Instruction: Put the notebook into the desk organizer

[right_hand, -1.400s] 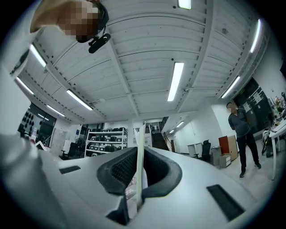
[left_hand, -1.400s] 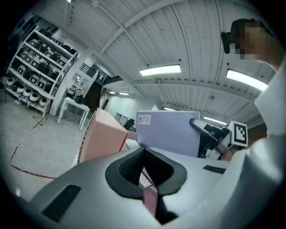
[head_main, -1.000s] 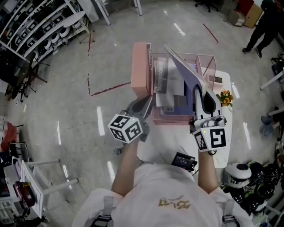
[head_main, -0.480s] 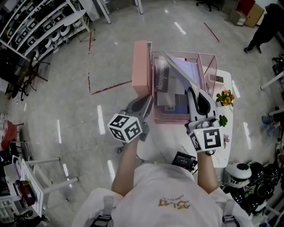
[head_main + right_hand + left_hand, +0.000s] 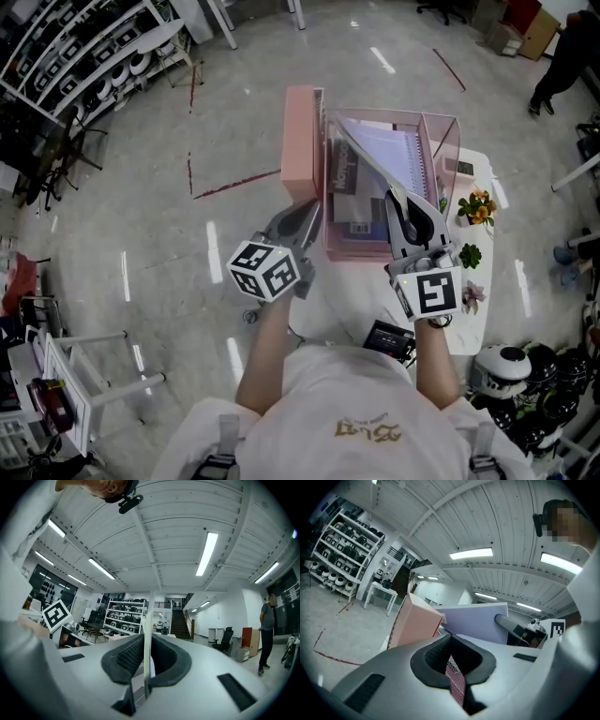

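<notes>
A pink desk organizer with a clear pink divider stands on a small white table. Books and papers fill its compartments. My left gripper is shut on the organizer's near mesh wall, whose pink body rises behind. My right gripper is shut on the near edge of a lavender spiral notebook. The notebook leans tilted over the organizer's right compartment. In the right gripper view its thin edge stands upright between the pads. The lavender cover shows in the left gripper view.
Small flower pots and a green plant sit on the table's right side. A black device lies near my body. Helmets are piled at lower right, shelving stands far left, and a person walks at upper right.
My right gripper has carried the notebook to the left and laid it flatter over the organizer. The left gripper has stayed clamped where it was.
</notes>
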The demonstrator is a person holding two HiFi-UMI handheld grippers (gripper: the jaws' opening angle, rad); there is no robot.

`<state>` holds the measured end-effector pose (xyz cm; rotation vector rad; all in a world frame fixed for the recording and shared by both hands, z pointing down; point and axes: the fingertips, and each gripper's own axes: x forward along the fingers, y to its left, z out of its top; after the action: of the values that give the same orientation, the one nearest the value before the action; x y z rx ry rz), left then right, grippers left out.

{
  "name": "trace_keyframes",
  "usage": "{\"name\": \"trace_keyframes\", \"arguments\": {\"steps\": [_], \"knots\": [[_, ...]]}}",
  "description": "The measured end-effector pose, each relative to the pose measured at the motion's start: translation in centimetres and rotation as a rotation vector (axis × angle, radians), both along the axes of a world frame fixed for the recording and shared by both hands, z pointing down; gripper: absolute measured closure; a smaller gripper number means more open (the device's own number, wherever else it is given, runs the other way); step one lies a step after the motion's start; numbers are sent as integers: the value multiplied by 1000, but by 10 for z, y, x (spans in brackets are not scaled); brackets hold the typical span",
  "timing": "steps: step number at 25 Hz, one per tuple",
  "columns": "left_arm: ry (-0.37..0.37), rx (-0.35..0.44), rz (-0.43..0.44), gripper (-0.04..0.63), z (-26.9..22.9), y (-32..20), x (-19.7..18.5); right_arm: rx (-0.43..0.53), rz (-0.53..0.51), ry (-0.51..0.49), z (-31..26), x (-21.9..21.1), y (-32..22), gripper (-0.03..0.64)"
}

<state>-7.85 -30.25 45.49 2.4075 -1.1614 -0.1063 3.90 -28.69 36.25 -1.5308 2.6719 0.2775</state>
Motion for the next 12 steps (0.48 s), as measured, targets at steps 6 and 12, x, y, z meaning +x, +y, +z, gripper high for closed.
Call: {"name": "trace_keyframes", "arguments": {"steps": [6,12], "knots": [[-3,-3,-5,580,0,1,-1,-11,-24,43,11,-8,1,572],[-5,-3,-6,580,0,2,-1,-9,-33,118,22,-13,-1,572]]}}
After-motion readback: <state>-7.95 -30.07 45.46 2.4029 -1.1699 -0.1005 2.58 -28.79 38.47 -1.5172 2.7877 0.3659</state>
